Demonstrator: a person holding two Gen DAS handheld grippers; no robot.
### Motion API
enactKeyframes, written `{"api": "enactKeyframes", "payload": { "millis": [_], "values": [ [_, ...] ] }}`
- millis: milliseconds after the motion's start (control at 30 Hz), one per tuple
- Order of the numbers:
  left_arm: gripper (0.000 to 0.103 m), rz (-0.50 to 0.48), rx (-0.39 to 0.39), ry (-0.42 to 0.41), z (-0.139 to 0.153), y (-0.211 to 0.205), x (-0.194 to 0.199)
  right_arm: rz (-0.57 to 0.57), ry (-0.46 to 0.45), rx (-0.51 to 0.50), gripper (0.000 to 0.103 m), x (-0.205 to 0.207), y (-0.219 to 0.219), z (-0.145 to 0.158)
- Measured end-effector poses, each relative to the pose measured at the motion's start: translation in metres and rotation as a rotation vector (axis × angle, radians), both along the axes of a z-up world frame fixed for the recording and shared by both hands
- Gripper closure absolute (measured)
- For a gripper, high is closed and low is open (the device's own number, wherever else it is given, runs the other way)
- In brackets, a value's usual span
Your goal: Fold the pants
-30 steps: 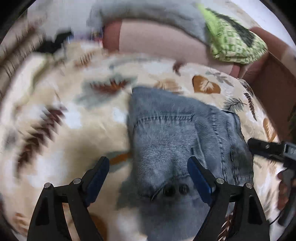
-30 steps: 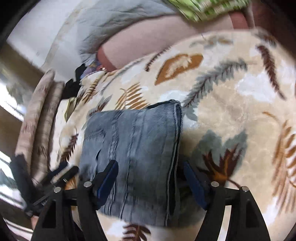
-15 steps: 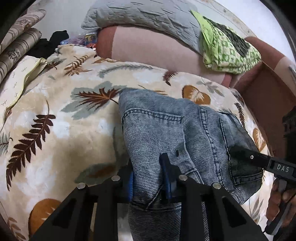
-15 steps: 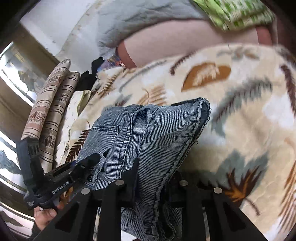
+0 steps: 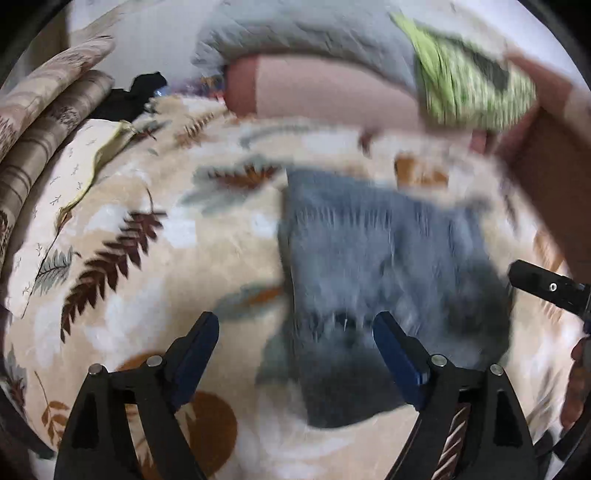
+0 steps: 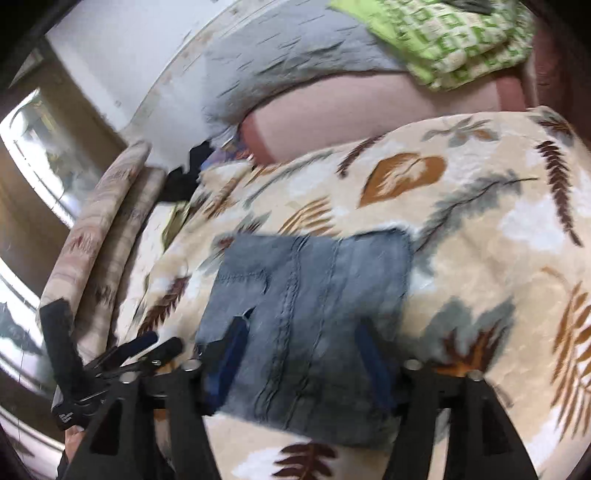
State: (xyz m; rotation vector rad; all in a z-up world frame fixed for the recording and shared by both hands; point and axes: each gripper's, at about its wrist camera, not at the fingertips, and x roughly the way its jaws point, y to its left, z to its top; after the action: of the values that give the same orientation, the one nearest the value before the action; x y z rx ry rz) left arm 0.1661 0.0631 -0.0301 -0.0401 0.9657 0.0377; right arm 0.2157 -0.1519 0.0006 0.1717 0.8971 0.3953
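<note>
Overall, cream bedspread w/ brown, rust and grey-green leaf print [image 5: 122,229] [image 6: 480,258] covers the bed and fills most of both views. Behind it, at far edge, pale pink bolster pillow w/ darker red end band [image 5: 325,92] [image 6: 351,110], w/ grey quilted pillow [image 5: 303,29] [image 6: 288,55] on top and a folded green-and-white patterned cloth [image 5: 469,92] [image 6: 454,40] resting on those. Two beige striped cushions [image 5: 40,110] [image 6: 103,229] stand along the bed's left side; small black item [image 5: 136,92] [image 6: 184,177] lies betw. cushions and pillows, ID not possible. Folded blue-grey denim pants [image 5: 376,266] [image 6: 314,314] lie flat on bedspread as a compact rectangle, roughly mid-bed; pocket stitching and seams visible in right wrist view, left wrist view too blurred for detail. Left gripper [image 5: 295,347]: jaws spread wide, holding nothing; left finger over bare bedspread, right finger over near part of the pants, contact w/ fabric can't be confirmed. It also shows at lower left of right wrist view [image 6: 147,350]. Right gripper [image 6: 299,354]: jaws wide apart, nothing held; both blue pads [image 6: 229,354] over the near half of the pants, one per side; touching or just above, can't tell. Part of its black body [image 5: 546,288] shows at right edge of left wrist view.
</note>
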Motion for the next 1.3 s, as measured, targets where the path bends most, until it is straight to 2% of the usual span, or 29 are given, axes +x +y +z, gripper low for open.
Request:
{"api": "enactKeyframes", "payload": {
  "millis": [33,67,100,133,167,233,300,400,433,500,567,600,633,667,767,833,933,1000,1033,1067,1167,1300],
  "values": [
    [0.017,-0.018,0.055,0.064,-0.017,-0.008,0.002,0.004,0.057,-0.051,0.035,0.004,0.004,-0.018],
    [0.016,-0.027,0.079,0.073,-0.026,-0.013,0.001,0.013,0.124,-0.099,0.035,0.008,0.007,-0.037],
    [0.016,-0.019,0.077,0.04,-0.023,-0.012,-0.003,0.03,0.103,-0.14,0.035,0.006,0.013,-0.042],
    [0.017,-0.009,0.068,0.034,-0.016,-0.011,-0.005,0.047,0.066,-0.175,0.035,0.0,0.017,-0.032],
    [0.017,-0.005,0.055,0.02,-0.007,-0.009,-0.007,0.047,0.076,-0.172,0.035,0.001,0.018,-0.023],
    [0.017,-0.009,0.043,-0.057,0.012,-0.009,-0.013,0.036,0.052,-0.126,0.035,0.006,0.014,-0.002],
    [0.017,-0.032,0.066,-0.069,0.016,-0.013,-0.011,0.01,0.009,-0.105,0.035,0.017,0.013,0.018],
    [0.016,-0.066,0.129,0.056,-0.022,-0.024,0.004,0.009,0.009,0.051,0.035,0.048,0.006,0.037],
    [0.013,-0.063,0.117,0.048,-0.026,-0.023,0.005,0.02,0.047,0.157,0.035,0.065,0.003,0.033],
    [0.011,-0.042,0.082,0.027,-0.025,-0.018,0.006,0.007,0.155,0.277,0.032,0.092,-0.001,0.008],
    [0.011,-0.046,0.069,0.037,-0.026,-0.017,0.009,-0.037,0.241,0.267,0.031,0.115,-0.002,-0.025],
    [0.011,-0.051,0.075,0.042,-0.026,-0.018,0.011,-0.044,0.29,0.325,0.031,0.123,-0.005,-0.044],
    [0.01,-0.053,0.079,0.042,-0.026,-0.018,0.011,-0.049,0.281,0.356,0.031,0.123,-0.007,-0.045],
    [0.01,-0.051,0.079,0.044,-0.025,-0.019,0.01,-0.046,0.276,0.346,0.031,0.118,-0.006,-0.037],
    [0.01,-0.042,0.078,0.047,-0.025,-0.019,0.012,-0.012,0.213,0.253,0.031,0.092,0.0,-0.005],
    [0.01,-0.035,0.074,0.048,-0.025,-0.018,0.011,0.023,0.16,0.243,0.031,0.063,-0.004,0.015],
    [0.01,-0.026,0.065,0.053,-0.025,-0.017,0.011,0.033,0.163,0.289,0.029,0.03,-0.01,0.01],
    [0.008,-0.023,0.064,0.054,-0.026,-0.015,0.012,0.015,0.22,0.256,0.024,0.026,-0.009,-0.017],
    [0.008,-0.02,0.057,0.052,-0.026,-0.015,0.012,0.0,0.295,0.22,0.023,0.028,-0.008,-0.042],
    [0.008,-0.018,0.053,0.054,-0.027,-0.014,0.012,0.003,0.278,0.243,0.023,0.026,-0.011,-0.051],
    [0.008,-0.014,0.048,0.042,-0.026,-0.013,0.01,-0.022,0.248,0.265,0.024,0.01,-0.017,-0.026],
    [0.007,-0.003,0.039,0.045,-0.027,-0.013,0.009,0.017,0.148,0.269,0.023,-0.015,-0.014,0.002]
  ]
}}
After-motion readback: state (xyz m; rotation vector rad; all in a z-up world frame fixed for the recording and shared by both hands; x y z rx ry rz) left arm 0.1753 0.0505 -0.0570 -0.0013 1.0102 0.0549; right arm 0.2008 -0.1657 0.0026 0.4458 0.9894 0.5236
